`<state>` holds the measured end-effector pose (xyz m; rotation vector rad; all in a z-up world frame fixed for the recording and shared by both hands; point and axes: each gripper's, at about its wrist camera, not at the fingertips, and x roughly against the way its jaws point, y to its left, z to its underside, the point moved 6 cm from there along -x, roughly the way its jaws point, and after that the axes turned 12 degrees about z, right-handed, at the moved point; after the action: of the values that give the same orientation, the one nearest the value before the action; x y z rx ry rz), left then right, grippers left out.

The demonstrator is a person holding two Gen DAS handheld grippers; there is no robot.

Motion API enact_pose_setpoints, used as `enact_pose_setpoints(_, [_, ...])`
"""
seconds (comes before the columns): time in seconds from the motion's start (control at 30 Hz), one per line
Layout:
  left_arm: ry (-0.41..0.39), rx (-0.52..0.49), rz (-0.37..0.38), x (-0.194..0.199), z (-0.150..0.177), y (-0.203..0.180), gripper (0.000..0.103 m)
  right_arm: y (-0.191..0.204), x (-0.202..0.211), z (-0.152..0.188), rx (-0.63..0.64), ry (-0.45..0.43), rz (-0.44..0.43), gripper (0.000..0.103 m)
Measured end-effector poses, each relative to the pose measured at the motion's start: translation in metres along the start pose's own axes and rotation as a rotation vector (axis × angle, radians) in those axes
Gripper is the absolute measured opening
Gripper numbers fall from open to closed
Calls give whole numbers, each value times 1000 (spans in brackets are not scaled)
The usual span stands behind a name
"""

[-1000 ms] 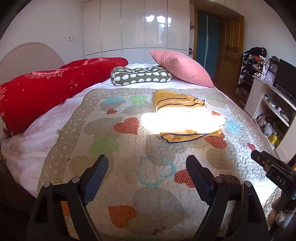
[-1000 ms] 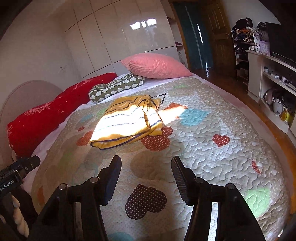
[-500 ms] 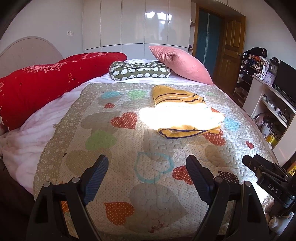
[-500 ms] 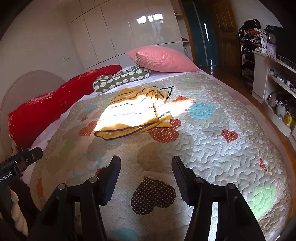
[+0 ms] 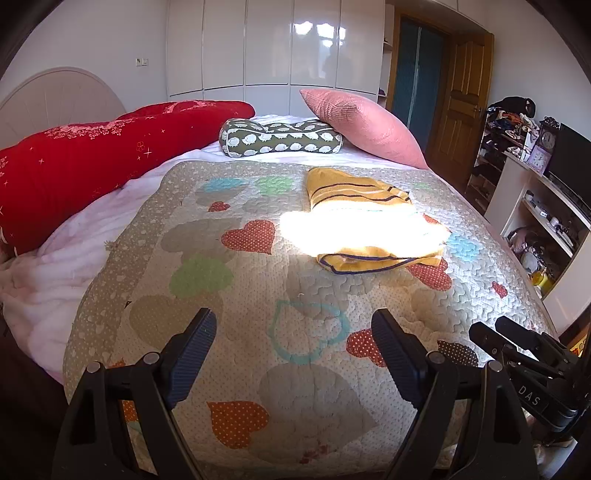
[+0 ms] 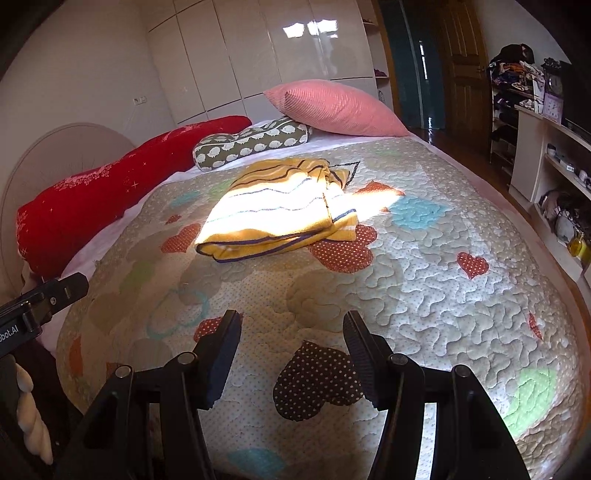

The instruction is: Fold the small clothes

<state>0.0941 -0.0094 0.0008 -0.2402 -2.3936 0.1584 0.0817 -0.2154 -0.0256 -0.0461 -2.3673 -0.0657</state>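
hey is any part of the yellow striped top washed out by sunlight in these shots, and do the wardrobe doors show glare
Left wrist view: a sun patch blows out the middle of the yellow striped top to near white, hiding its stripes; window reflections glare on the glossy wardrobe doors. Right wrist view: the same patch is bright but the stripes still read; glare shows on the doors there too.

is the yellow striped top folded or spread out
Folded. The yellow striped top lies as a compact bundle on the quilt, with doubled layers stacked along its near edge.
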Motion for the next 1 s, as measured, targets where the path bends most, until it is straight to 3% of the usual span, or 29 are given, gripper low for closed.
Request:
enact_pose_setpoints(0.23, [16,4,6,-6,2,4,85,10,-6,6,26,21,-6,62])
enact_pose_setpoints(0.4, [84,30,40,-33,-3,22,85,7,-18,3,25,56,-43,62])
enact_pose_setpoints(0.6, [182,46,116,-94,-38,44,85,-24,-60,-59,-43,112,-154,70])
enact_pose_setpoints(0.7, [231,104,194,-133,-61,51,85,-43,-92,-98,-109,150,-184,76])
enact_pose_setpoints(0.8, [280,170,244,-168,-78,55,85,-53,-128,-129,-205,205,-236,77])
enact_pose_setpoints(1.0, [336,280,344,-224,-105,63,85,-61,-191,-169,-365,280,-328,79])
